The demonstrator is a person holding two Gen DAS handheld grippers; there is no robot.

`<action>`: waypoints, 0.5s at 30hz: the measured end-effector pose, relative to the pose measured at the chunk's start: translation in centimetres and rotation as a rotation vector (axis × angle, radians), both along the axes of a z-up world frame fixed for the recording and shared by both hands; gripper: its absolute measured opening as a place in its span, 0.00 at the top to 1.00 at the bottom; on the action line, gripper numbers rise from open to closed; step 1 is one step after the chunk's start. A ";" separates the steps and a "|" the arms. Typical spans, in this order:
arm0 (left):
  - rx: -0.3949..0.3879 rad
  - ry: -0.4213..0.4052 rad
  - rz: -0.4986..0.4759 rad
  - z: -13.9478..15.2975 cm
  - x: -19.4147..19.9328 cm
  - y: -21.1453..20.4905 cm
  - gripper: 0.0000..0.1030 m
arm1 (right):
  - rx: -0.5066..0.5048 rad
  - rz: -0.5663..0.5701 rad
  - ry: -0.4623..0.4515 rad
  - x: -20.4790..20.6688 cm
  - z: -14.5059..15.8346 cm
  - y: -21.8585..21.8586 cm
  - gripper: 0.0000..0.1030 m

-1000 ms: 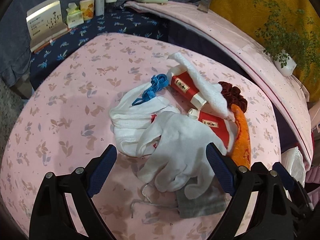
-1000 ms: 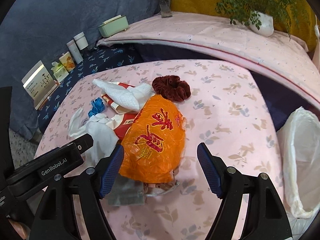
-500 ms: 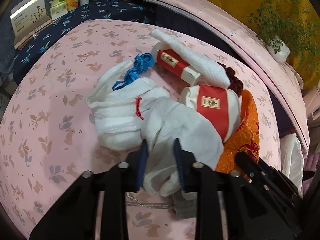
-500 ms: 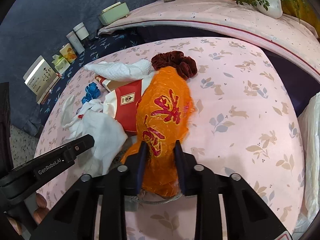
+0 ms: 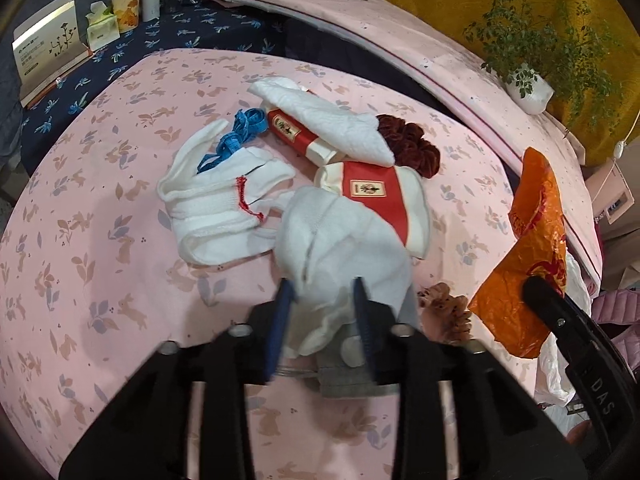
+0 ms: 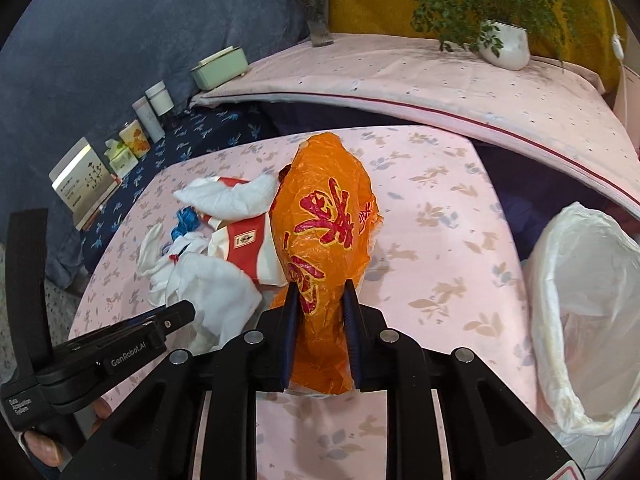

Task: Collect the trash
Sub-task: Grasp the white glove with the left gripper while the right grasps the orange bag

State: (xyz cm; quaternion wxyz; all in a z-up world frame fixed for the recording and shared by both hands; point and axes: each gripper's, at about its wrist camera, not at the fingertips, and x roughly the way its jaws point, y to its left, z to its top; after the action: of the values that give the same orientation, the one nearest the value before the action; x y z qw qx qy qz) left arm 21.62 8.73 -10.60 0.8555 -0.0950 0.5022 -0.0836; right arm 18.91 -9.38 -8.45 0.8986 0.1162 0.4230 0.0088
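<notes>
My left gripper (image 5: 322, 296) is shut on a white glove (image 5: 340, 248), lifted a little off the pink table (image 5: 100, 240). My right gripper (image 6: 318, 300) is shut on an orange plastic bag (image 6: 324, 224) with red characters and holds it up above the table; the bag also shows in the left wrist view (image 5: 532, 248). On the table lie a second white glove (image 5: 216, 200), a blue ribbon (image 5: 236, 136), two red and white packets (image 5: 376, 196), a white tissue (image 5: 332, 120), a dark red scrunchie (image 5: 408, 144), a brown hair claw (image 5: 444, 308) and a grey pouch (image 5: 348, 376).
A bin lined with a white bag (image 6: 584, 300) stands at the table's right edge. Behind it runs a pink-covered shelf (image 6: 400, 72) with a potted plant (image 6: 504, 44), a vase (image 6: 318, 16) and a green box (image 6: 220, 68). Boxes and bottles (image 6: 136, 140) stand on the navy cloth at left.
Both grippers have closed from open. The left one has taken the white glove and the right one the orange bag, and the bag has been lifted up off the pile.
</notes>
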 end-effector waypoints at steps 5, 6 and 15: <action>0.032 -0.048 0.007 0.5 0.1 -1.1 0.33 | 0.017 -0.032 0.002 -0.9 0.2 -1.9 0.81; 0.037 -0.048 0.005 0.4 0.4 -1.2 0.33 | 0.023 -0.037 0.004 -1.0 0.1 -2.2 0.81; 0.024 0.003 -0.036 -1.0 2.3 -2.6 0.99 | 0.020 -0.043 0.015 -1.4 -0.2 -3.0 0.80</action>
State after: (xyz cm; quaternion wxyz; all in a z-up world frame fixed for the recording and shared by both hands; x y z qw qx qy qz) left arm 23.89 6.14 -11.60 0.8540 -0.0758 0.5062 -0.0930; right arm 17.54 -12.42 -8.69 0.8943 0.1342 0.4268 -0.0074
